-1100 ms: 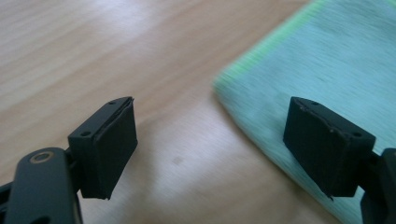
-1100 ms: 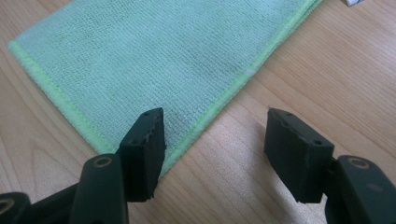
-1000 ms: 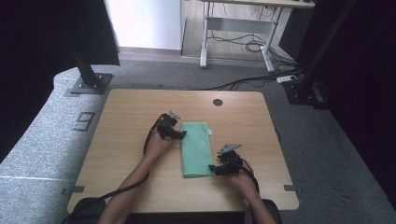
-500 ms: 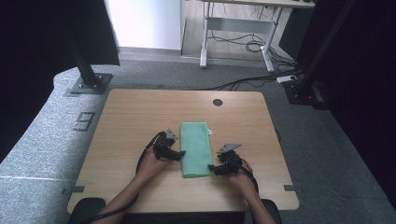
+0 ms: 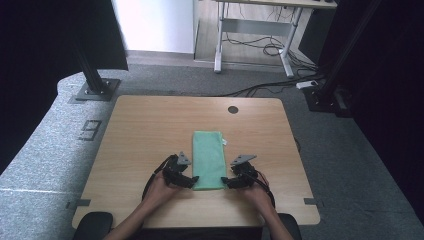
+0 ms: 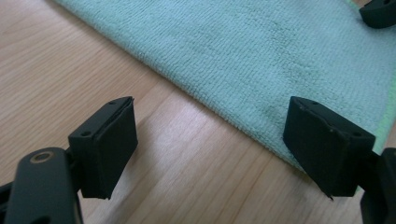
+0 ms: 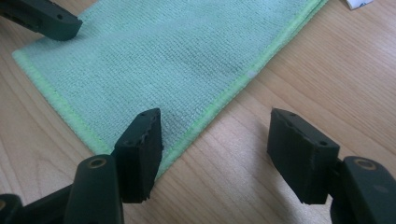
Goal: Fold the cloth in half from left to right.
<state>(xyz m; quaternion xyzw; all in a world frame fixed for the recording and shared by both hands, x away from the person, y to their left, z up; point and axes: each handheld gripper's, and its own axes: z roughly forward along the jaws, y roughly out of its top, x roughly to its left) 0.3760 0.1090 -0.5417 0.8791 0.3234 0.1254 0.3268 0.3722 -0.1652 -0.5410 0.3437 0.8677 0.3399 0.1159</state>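
Folded green cloth lies flat on the wooden table, slightly right of centre, long side running from the near edge toward the far edge, its near short end close to the table's near edge. A small white tag sticks out at its right long edge near the far end.

Left gripper sits at the cloth's near-left corner, low over the table. In the left gripper view its jaws stand wide apart, gripping nothing: one jaw over bare wood, the other over the cloth's edge near the corner.

Right gripper sits at the cloth's near-right corner. In the right gripper view jaws are apart, nothing pinched: one jaw over the cloth's corner with its yellow-green hem, the other over bare wood just beside the edge. Whether the pads touch the fabric, cannot tell.

Both hands come in from the table's near edge, the left hand and the right hand on either side of the cloth's near end. The two grippers point toward each other across it.
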